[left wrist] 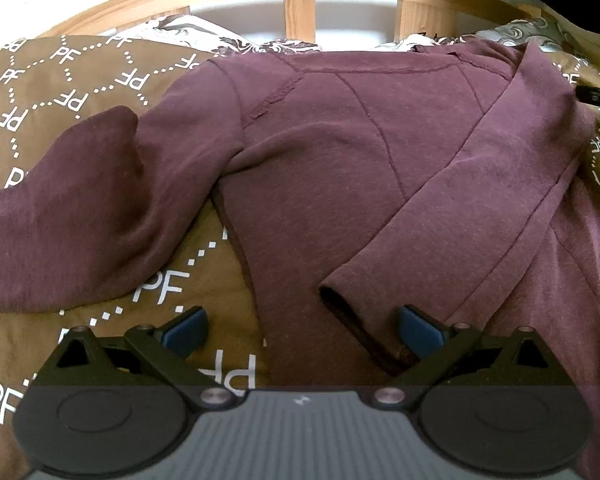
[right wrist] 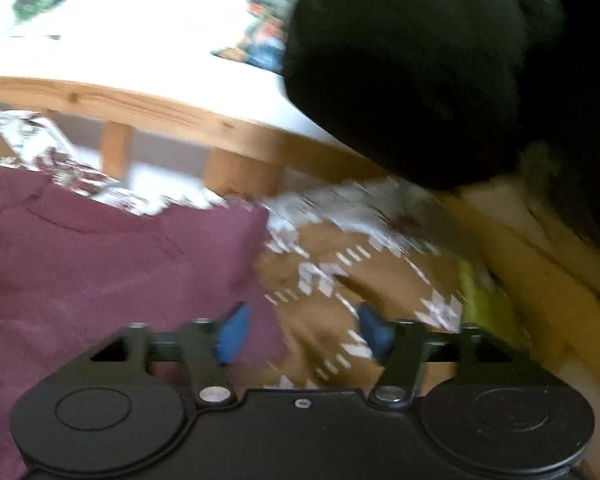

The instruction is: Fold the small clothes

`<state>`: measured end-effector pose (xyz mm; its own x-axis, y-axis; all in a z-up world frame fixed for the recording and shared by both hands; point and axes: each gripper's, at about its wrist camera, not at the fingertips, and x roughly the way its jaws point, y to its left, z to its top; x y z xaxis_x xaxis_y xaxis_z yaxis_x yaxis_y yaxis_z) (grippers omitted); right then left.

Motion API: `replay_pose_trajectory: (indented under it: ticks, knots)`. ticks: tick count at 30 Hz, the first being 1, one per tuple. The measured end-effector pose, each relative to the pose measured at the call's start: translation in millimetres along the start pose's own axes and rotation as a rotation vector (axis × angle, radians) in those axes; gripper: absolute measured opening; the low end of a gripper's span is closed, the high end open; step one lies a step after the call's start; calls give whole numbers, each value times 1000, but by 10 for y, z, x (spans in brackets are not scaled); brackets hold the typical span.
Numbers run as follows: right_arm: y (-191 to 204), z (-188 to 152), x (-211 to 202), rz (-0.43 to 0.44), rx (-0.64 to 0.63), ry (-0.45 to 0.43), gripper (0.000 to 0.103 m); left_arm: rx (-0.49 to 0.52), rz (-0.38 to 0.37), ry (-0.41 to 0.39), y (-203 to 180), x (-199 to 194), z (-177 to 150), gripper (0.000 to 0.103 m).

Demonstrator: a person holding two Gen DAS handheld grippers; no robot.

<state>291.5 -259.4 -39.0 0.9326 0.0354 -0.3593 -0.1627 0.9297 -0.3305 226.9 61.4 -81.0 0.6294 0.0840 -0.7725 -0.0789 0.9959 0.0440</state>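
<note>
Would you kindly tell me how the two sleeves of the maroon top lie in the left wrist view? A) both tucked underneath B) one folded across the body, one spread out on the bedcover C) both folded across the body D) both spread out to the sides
B: one sleeve lies diagonally across the maroon top, while the other sleeve is spread out on the brown bedcover.

The left tongs (left wrist: pixel 302 330) have a black frame with two round discs at five and seven o'clock, a grey ribbed plate between them, silver pivot screws, black link arms with triangular cut-outs, and blue pads (left wrist: pixel 186 334) on the tips. The right tongs (right wrist: pixel 304 336) are built alike, though the middle plate looks black and the blue pads (right wrist: pixel 234 338) are blurred.
</note>
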Motion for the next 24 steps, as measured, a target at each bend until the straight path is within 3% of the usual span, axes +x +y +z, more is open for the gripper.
replay_pose_trajectory:
  ticks: [3, 6, 10, 15, 18, 20, 24]
  knots:
    - [179, 71, 169, 56, -89, 6, 70, -2, -1, -1, 4, 8, 1, 102]
    - [216, 85, 418, 3, -150, 39, 70, -5, -3, -6, 7, 12, -5, 102]
    - [39, 66, 661, -85, -104, 60, 81, 3, -8, -9, 1, 35, -5, 102]
    - [-66, 28, 780, -81, -32, 108, 86, -2, -7, -9, -2, 25, 11, 102]
    - [-25, 57, 605, -71, -21, 70, 87, -54, -2, -30, 93, -73, 22, 102]
    - [54, 57, 472, -70, -72, 35, 93, -92, 2, -67, 183, -176, 25, 102]
    - [154, 24, 150, -21, -82, -15, 100, -167, 71, -163, 419, -460, 59, 102]
